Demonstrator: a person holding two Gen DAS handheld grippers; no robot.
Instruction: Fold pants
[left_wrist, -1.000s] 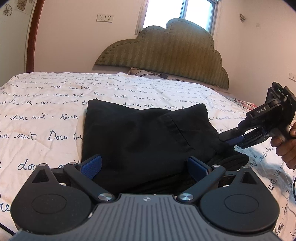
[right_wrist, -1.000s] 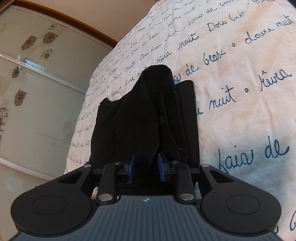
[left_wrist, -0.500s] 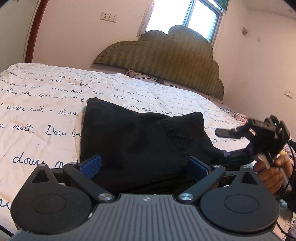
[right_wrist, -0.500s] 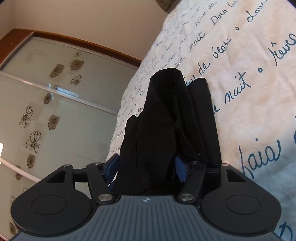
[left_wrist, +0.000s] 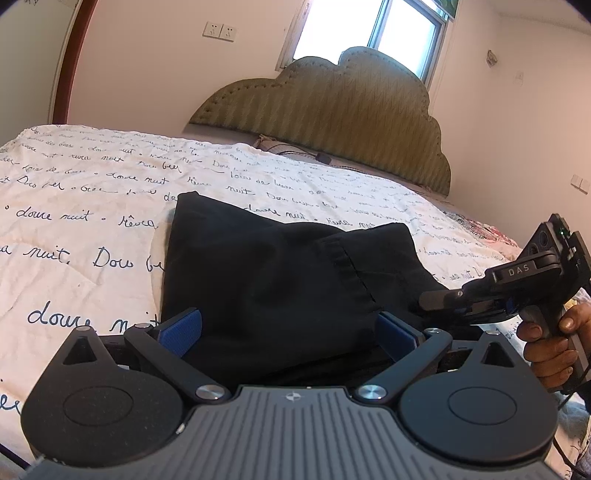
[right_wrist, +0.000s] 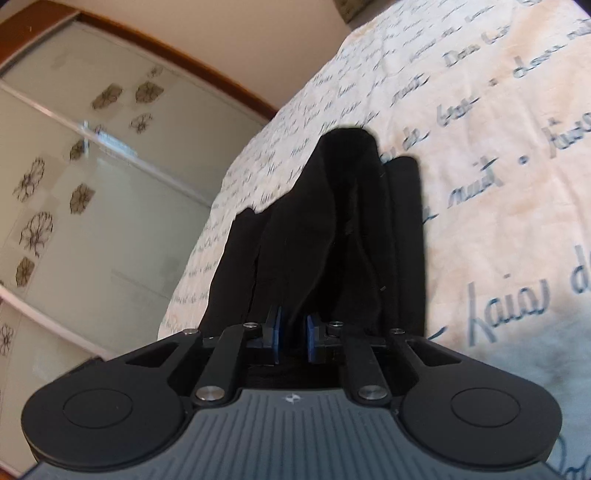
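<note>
Black pants lie folded in a thick stack on the bed. My left gripper is open, its blue pads wide apart on either side of the near edge of the stack. My right gripper is shut on a bunched fold of the pants at their right side. It also shows in the left wrist view, held by a hand at the right, its fingers pushed into the cloth.
The bed has a white cover printed with blue handwriting. A padded green headboard and a window stand behind it. A mirrored wardrobe door with flower prints stands beside the bed.
My right gripper opened half a second ago and has shut again on the pants' fold. The left gripper stayed open and tilted a little.
</note>
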